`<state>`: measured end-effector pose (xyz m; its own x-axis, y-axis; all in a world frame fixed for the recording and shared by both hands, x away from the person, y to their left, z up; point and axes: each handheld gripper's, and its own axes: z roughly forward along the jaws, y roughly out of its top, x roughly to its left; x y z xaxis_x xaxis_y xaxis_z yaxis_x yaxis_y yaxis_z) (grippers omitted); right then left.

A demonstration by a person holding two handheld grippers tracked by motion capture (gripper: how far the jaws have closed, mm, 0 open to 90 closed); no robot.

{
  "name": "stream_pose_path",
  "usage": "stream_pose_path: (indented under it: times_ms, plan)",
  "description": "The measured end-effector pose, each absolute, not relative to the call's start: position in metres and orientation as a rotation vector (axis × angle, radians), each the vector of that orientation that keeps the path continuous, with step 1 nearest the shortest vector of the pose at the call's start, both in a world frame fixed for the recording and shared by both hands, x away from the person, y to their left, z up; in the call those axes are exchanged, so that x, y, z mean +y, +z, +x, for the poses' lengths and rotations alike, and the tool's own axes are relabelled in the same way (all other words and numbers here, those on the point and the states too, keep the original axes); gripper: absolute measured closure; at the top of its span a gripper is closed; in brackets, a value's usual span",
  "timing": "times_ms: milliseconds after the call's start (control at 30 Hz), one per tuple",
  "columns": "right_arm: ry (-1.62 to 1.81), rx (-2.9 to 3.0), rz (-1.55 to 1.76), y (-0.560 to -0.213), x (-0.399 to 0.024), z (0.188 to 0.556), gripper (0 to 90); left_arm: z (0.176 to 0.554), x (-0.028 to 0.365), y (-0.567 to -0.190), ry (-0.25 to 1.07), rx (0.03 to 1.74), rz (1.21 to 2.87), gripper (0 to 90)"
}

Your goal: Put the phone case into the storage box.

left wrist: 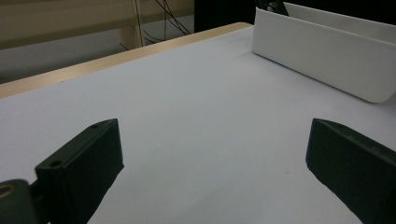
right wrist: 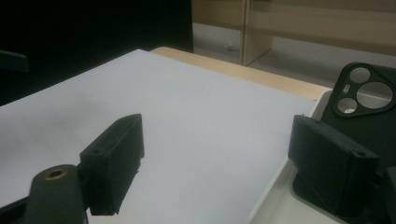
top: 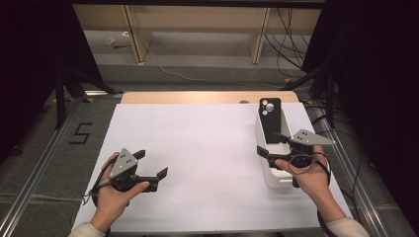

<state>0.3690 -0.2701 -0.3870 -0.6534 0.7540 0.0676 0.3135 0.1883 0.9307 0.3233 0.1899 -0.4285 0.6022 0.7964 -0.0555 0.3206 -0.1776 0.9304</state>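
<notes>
A black phone case (top: 270, 118) stands upright at the far end of a white bin (top: 274, 180) on the right of the white table (top: 197, 143). My right gripper (top: 269, 143) is open and straddles the bin's left wall. In the right gripper view one jaw of the gripper (right wrist: 215, 154) is over the table and the other inside the bin (right wrist: 275, 186), just short of the phone case (right wrist: 369, 98). My left gripper (top: 152, 163) is open and holds nothing, low over the table at the front left. The left gripper view looks between its jaws (left wrist: 212, 158) towards the bin (left wrist: 327, 60).
The table's wooden far edge (top: 207, 97) borders a floor with cables (top: 286, 54) and shelf legs. A black "5" mark (top: 80, 133) lies on the floor to the left. Metal rails run along both sides of the table.
</notes>
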Motion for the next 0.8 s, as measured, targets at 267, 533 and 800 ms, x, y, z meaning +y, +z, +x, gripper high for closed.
stream_pose_path:
  times_ms: [267,533,800]
  plan:
    - [1.459,2.067,1.002,-0.391,-0.277,0.358,19.6,0.324,0.190,-0.429,0.555,0.918,1.755,3.7]
    - [1.462,2.072,0.986,-0.392,-0.280,0.351,19.6,0.324,0.189,-0.429,0.557,0.915,1.756,3.7]
    - [1.453,2.077,0.987,-0.397,-0.286,0.346,19.5,0.324,0.190,-0.429,0.558,0.920,1.756,3.7]
